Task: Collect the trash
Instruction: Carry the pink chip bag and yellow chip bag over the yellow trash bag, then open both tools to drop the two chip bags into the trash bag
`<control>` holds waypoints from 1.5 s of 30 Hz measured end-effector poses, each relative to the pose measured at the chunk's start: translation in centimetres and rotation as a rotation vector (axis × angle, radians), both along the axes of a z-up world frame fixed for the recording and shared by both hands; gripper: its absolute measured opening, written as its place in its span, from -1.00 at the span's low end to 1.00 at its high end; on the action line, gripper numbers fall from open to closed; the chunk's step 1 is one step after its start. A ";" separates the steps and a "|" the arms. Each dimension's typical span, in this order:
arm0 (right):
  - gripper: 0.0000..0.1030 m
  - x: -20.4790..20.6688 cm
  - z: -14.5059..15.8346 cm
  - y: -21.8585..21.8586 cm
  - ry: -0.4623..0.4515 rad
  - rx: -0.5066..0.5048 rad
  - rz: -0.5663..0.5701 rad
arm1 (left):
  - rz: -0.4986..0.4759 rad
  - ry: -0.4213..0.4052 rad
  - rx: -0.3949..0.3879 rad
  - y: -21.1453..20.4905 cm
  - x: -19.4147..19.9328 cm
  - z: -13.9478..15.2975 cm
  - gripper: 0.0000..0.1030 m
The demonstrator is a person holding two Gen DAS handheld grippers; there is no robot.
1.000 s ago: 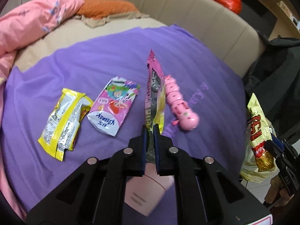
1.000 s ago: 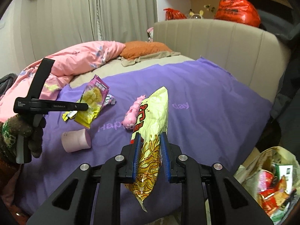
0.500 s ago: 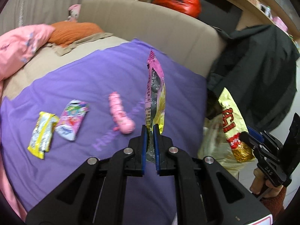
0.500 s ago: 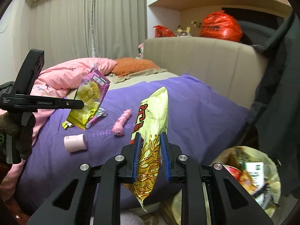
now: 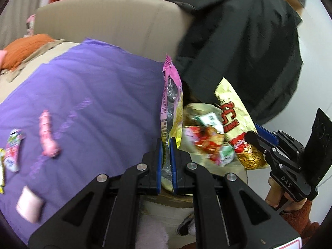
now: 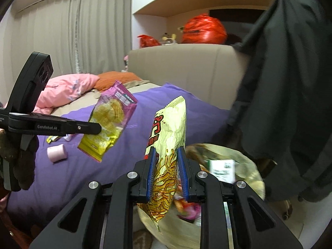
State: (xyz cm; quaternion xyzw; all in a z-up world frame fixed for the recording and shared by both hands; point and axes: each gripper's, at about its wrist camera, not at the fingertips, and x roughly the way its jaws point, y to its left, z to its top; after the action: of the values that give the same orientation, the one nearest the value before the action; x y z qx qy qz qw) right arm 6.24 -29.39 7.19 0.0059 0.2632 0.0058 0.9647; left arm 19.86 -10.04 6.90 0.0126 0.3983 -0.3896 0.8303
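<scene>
Trash bag (image 6: 244,166) gaped on the floor at two o'clock of my right gripper (image 6: 166,174), the nearer one, clamped on an upright yellow noodle packet (image 6: 168,137). My left gripper (image 5: 165,161) pinched a pink chip packet (image 5: 171,103), also upright. Beyond lay the purple blanket (image 5: 93,87), beige headboard (image 6: 186,68) and curtains (image 6: 72,31).

Trash bag (image 5: 207,143) contents motion-blurred, wrappers inside can't be told apart. Yellow wrapper (image 5: 1,172) cut off by left edge in left wrist view. Noodle packet (image 6: 166,166) bottom hides part of bag mouth. Pink-yellow chip bag (image 5: 171,112) lower end hidden btwn jaws. Headboard shelf items (image 6: 169,37) too small to ID.
</scene>
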 end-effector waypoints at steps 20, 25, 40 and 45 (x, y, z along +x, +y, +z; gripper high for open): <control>-0.59 -1.1 -3.1 -9.9 0.062 0.037 -0.153 | -0.214 0.028 0.129 -15.5 1.0 -5.7 -0.86; -0.59 -0.1 -4.0 -12.8 0.101 0.068 -0.185 | -0.232 0.009 0.239 -17.7 1.5 -8.6 -0.86; -0.59 6.2 -8.7 -11.4 0.301 0.093 -0.052 | -0.305 0.034 0.256 -16.7 0.3 -10.0 -0.86; -0.59 5.1 -9.2 -11.4 0.324 0.085 -0.060 | -0.314 0.013 0.262 -17.1 0.0 -10.1 -0.86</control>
State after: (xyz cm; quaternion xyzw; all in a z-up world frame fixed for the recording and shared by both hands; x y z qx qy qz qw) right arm 11.35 -40.81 -1.99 0.0556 0.4143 -0.0131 0.9083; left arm 19.84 -27.12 -3.24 0.1798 0.4439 -0.4594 0.7481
